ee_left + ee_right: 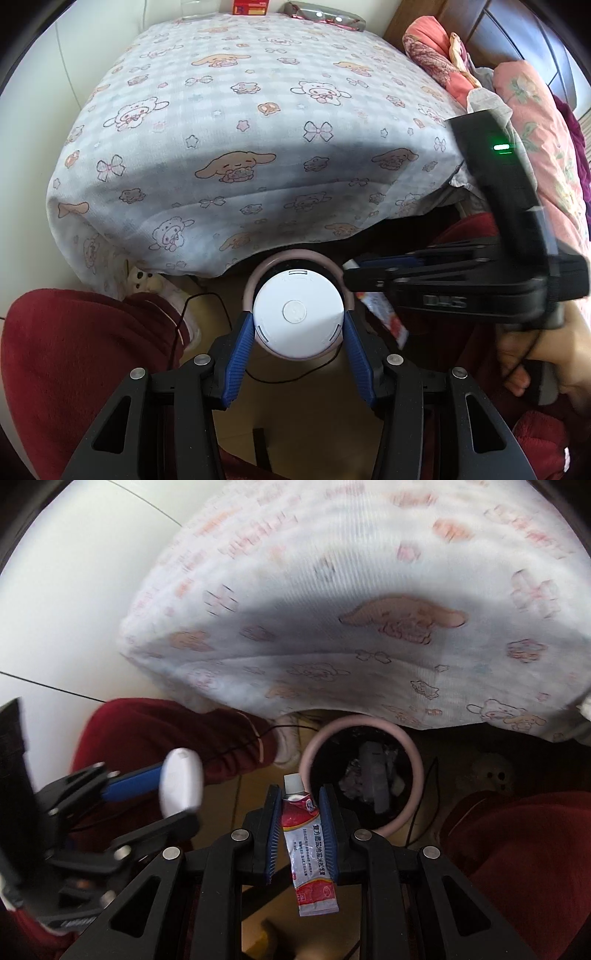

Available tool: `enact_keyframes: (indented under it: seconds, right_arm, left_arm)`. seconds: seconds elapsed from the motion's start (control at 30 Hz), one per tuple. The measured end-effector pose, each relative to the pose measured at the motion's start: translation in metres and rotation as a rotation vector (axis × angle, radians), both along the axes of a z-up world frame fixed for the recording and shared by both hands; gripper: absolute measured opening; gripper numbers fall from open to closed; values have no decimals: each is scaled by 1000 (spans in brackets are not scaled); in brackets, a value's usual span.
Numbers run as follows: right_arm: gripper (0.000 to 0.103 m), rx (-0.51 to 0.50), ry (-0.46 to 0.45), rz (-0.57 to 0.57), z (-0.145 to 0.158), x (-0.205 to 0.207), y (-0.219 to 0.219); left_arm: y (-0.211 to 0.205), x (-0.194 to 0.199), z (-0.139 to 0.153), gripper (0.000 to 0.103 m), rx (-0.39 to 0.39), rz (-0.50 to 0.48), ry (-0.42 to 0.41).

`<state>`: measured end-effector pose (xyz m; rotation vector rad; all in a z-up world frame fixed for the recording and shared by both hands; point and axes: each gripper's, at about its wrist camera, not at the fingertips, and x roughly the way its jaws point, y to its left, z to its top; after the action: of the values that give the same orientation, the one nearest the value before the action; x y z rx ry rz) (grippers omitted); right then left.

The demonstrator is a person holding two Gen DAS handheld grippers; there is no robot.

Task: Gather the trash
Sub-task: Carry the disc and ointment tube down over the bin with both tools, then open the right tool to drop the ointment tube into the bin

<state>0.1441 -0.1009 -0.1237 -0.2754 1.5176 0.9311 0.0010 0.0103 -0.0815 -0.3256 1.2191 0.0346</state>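
Your right gripper [301, 834] is clenched on the ointment tube [308, 845]. The tube's long axis runs along the fingers, white cap forward, crimped tail hanging back toward the camera. The pink-rimmed trash bin [413, 786] sits on the floor just ahead and slightly right of the tube's cap. Its mouth is uncovered, with foil and wrapper scraps visible inside. The cap is near the bin's left rim, not yet over the opening as far as this view shows.

Your left gripper [298, 328] grasps the bin's white round lid [297, 314] across its width, blue pads on either side. In the left wrist view the lid covers most of the bin; only the pink rim [258, 271] peeks out behind it.

The right hand is the one nearer the opening. Judgement: the next move is a short shift forward and right to bring the tube over the mouth, then release. Risk: the tail clips the rim, or the lid blocks the drop. The bed with the cartoon sheet [258, 129] overhangs the bin's far side.
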Motion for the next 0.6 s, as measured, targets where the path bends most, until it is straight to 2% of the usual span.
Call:
enact_keyframes:
  seconds: [0.23,0.53,0.57,0.6]
  right_arm:
    - [20,-114,-7,30,-41,7,18]
    - [21,-119,-18,27,-47,10,22]
    - [25,-122,-21,30,-47,10,22]
    - [45,-130,-31,29,-46,9,22]
  left_arm:
    - [3,-2,-2,51,-10,9,7]
    - [2,0,-3,51,-14,12,11]
    - [2,0,-3,51,-14,12,11]
    - [2,-1,-3,51,-10,14,12]
